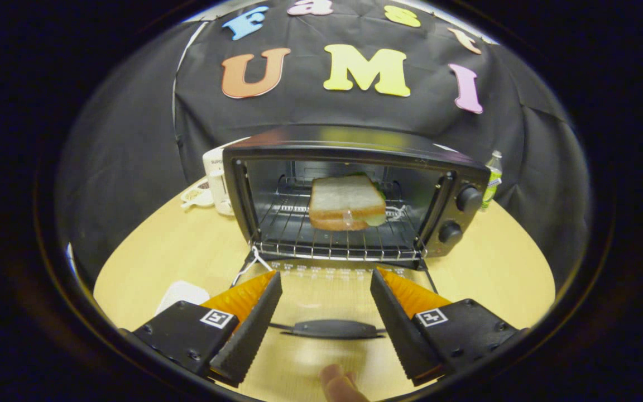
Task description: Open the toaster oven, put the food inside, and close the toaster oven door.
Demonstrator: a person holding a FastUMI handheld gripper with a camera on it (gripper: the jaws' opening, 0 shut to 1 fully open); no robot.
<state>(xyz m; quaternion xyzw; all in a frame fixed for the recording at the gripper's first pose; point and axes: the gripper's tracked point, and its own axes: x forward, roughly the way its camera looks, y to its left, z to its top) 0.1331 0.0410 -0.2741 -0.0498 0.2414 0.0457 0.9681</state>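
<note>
A black toaster oven (355, 151) stands on the wooden table with its glass door (330, 301) folded down flat toward me. Inside, a sandwich (346, 204) of white bread with some green filling rests on the wire rack (327, 237). My gripper (326, 279) is open above the lowered door, a wide gap between its fingers and nothing held. The door's dark handle (332, 328) lies between the fingers, near their bases. The oven's two knobs (461, 215) sit on its right panel.
A white appliance with a cup (216, 181) and a small dish (196, 196) stand left of the oven. A plastic bottle (492, 177) is behind its right side. A white object (183, 295) lies beside my left finger. A fingertip (339, 385) shows below the handle.
</note>
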